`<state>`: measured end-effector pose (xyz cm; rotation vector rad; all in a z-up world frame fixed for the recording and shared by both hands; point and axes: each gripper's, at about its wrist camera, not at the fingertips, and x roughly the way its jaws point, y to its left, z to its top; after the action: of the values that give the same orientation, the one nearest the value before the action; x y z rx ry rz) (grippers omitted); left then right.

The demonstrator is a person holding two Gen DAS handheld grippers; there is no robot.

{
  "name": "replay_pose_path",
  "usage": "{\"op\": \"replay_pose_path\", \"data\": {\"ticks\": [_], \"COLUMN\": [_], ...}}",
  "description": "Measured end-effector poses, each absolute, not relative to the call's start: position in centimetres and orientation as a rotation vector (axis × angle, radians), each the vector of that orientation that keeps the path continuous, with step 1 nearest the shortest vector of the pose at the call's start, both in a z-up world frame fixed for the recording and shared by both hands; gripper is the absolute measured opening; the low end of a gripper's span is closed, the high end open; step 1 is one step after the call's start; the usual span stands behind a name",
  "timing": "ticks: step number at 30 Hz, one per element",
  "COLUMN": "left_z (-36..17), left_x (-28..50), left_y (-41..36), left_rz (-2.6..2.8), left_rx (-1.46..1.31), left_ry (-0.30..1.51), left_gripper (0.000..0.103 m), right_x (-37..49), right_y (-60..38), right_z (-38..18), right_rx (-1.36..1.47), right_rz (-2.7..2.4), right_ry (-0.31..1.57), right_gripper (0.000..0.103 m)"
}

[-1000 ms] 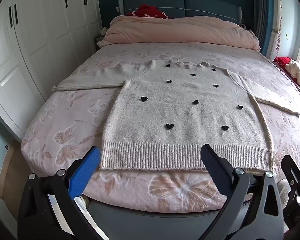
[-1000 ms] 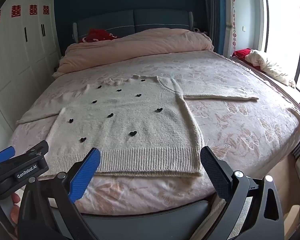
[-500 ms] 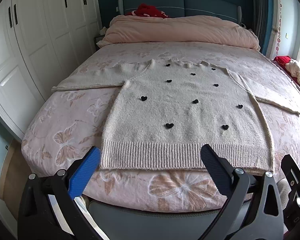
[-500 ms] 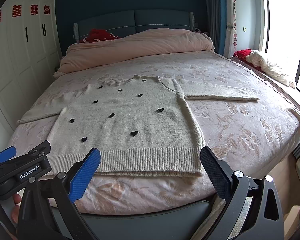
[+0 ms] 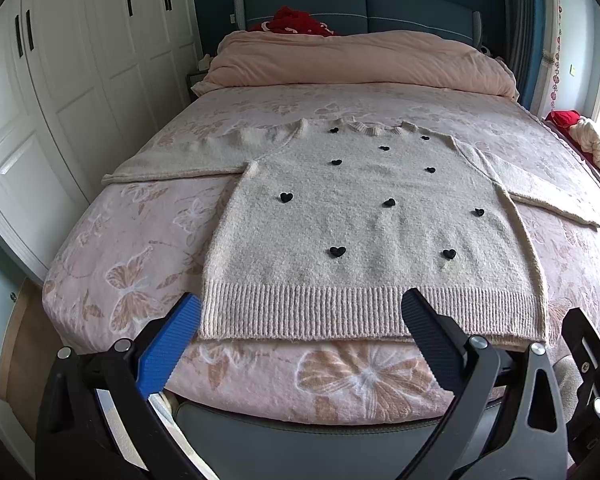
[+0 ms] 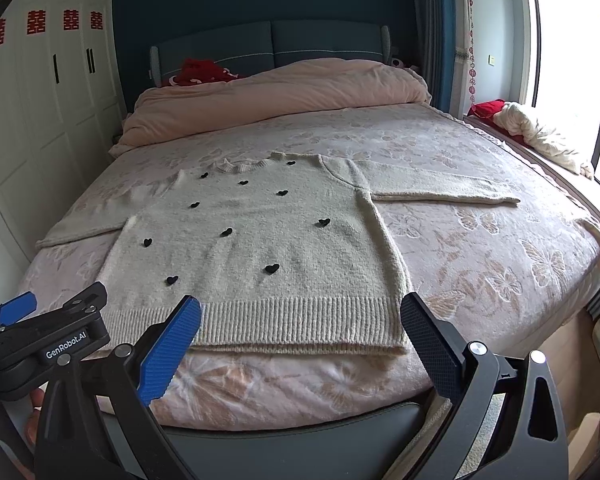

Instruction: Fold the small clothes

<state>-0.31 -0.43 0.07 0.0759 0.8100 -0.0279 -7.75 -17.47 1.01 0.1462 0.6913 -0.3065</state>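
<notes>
Cream knit sweater lies flat mid-frame on the bed, sleeves out. Our left hand-held gripper and right hand-held gripper hover spread; we should pinch a sleeve cuff first, folding inward.

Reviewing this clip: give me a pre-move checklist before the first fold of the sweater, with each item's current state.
1. Sweater spread flat on the bed, front up: ok.
2. Both sleeves stretched out sideways, unfolded: ok.
3. Left gripper open, holding nothing: ok.
4. Right gripper open, holding nothing: ok.
5. Ribbed hem straight near the bed's foot edge, within the grippers' line: ok.
6. Sweater back layer smooth underneath: cannot tell.
</notes>
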Motion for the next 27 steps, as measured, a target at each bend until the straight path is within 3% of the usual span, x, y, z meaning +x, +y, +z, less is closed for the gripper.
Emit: {"op": "replay_pose_path", "data": {"ticks": [27], "left_z": [-0.32], "left_x": [-0.31], "left_y": [-0.54], "left_rz": [-0.029], "left_rx": [0.076], "left_ry": [0.818], "left_gripper": [0.098], "right_x": [-7.77], "right_y": [-17.38], "right_z": [0.97], "right_rx": [0.151], "right_rz": [-0.303], "right_ry": [0.691], "right_gripper": [0.098]}}
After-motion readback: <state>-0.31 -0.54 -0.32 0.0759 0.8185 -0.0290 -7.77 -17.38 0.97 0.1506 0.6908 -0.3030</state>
